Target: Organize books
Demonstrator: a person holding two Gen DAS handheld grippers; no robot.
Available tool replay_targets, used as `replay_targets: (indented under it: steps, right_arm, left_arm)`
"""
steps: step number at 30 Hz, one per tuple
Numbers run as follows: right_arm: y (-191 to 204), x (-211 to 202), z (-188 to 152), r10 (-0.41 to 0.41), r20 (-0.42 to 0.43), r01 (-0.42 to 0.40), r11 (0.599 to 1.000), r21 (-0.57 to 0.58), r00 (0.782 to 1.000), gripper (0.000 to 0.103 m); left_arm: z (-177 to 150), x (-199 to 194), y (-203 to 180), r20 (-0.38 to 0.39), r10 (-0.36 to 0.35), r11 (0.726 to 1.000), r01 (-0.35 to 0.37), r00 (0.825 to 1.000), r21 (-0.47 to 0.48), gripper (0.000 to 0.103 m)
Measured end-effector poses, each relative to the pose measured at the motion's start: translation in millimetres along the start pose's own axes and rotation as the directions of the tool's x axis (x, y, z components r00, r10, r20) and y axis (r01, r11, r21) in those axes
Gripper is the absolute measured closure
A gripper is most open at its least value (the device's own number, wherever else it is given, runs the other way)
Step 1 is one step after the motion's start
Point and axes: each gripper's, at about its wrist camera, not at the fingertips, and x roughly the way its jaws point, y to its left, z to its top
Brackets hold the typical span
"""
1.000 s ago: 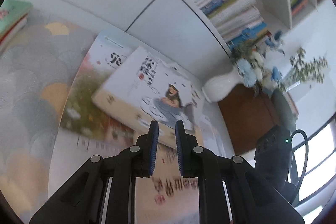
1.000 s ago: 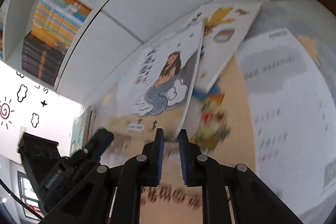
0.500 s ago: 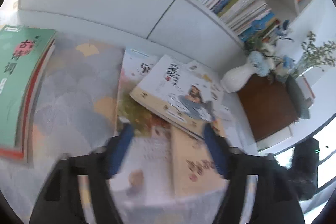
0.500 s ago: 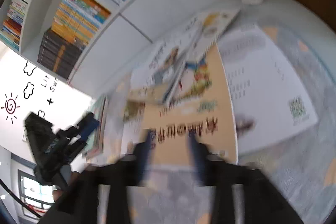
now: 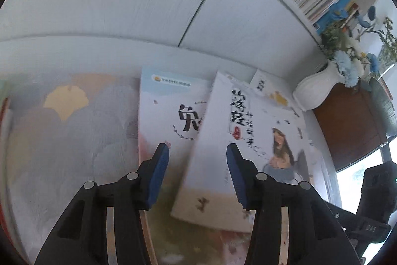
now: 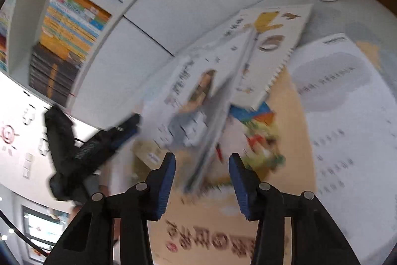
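The left hand-held gripper (image 5: 196,160) was released, its jaws just closing, with the near left corner of the top book (image 5: 250,140) between them but untouched. This white book showed a seated figure and black brush characters, too stylised to read surely. It lay on the other books (image 5: 171,106), where a big "宋" showed. The right hand-held gripper (image 6: 202,165) was also released, its jaws just closing around the blurred edge of the top book (image 6: 198,101). The beige book (image 6: 213,237) carried red blurred characters.

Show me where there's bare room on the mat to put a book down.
Bare patch: the patterned mat left of the landscape-cover book, bordered behind by the white cabinet doors. Crowded: the overlapping books from there toward the white vase, with the girl-cover book on top.
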Motion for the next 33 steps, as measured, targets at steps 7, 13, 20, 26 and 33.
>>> replay_targets:
  steps: [7, 13, 20, 26, 33]
  right_arm:
    - [1.0, 5.3, 4.0, -0.010, 0.005, 0.010, 1.000, -0.006, 1.000, 0.076]
    - [-10.2, -23.4, -7.9, 0.027, -0.020, -0.027, 0.999, 0.033, 0.999, 0.077]
    - [10.5, -91.4, -70.6, 0.022, -0.086, -0.024, 0.999, -0.028, 0.996, 0.077]
    - [-0.6, -130.7, -127.3, -0.068, -0.145, 0.064, 0.997, -0.032, 0.987, 0.077]
    - [-33.0, -157.3, -183.0, -0.069, -0.168, 0.066, 0.998, -0.020, 0.983, 0.076]
  left_arm:
    - [-9.9, -4.1, 2.7, -0.039, -0.135, 0.990, 0.133, 0.990, -0.046, 0.058]
    - [-42.9, -36.2, -16.3, -0.078, -0.177, 0.984, 0.176, 0.981, -0.012, 0.058]
    - [-129.0, -105.9, -67.3, -0.115, -0.157, 0.982, 0.167, 0.981, 0.086, 0.058]
    - [-206.0, -141.1, -77.8, -0.148, -0.192, 0.977, 0.202, 0.970, 0.060, 0.058]
    - [-259.8, -141.6, -68.9, -0.183, -0.182, 0.981, 0.191, 0.966, 0.028, 0.055]
